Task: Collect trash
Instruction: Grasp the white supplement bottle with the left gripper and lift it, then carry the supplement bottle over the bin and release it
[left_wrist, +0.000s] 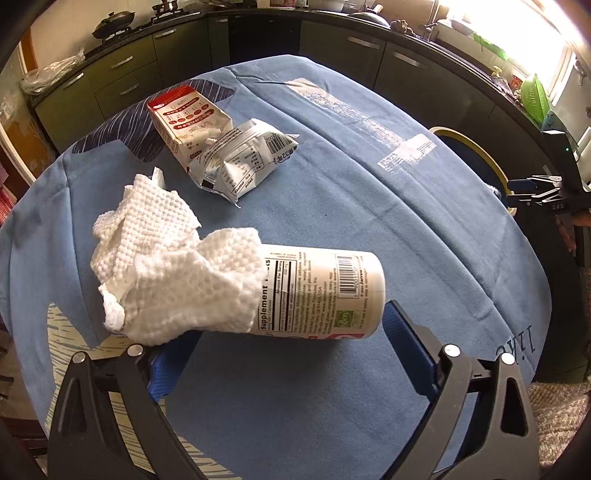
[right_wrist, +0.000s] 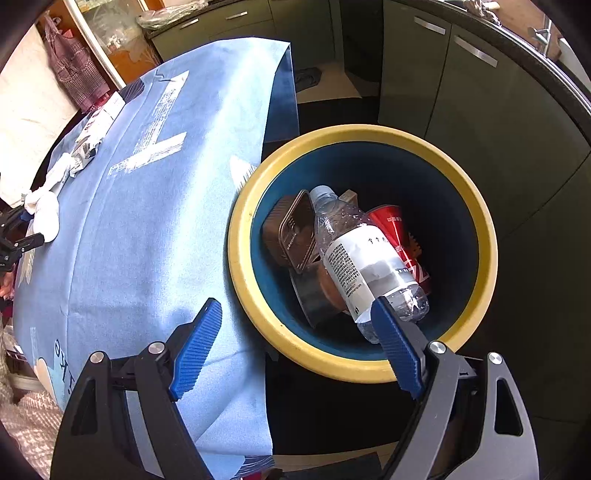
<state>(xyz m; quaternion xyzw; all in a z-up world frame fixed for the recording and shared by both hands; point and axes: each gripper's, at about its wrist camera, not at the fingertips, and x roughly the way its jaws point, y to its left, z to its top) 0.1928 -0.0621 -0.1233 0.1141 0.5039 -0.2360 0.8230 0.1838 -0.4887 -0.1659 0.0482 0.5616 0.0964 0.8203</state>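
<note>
My left gripper (left_wrist: 280, 332) is spread wide around the supplement bottle (left_wrist: 317, 291); the paper towel (left_wrist: 166, 258) draped on it could snag. My right gripper (right_wrist: 295, 347) hangs wide and empty.

"supplement" on white bottle (left_wrist: 317, 291)

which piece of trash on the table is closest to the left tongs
The white supplement bottle, lying on its side between the open left tongs with the crumpled paper towel draped over one end. The silver wrapper and red-and-white carton lie farther back.
</note>
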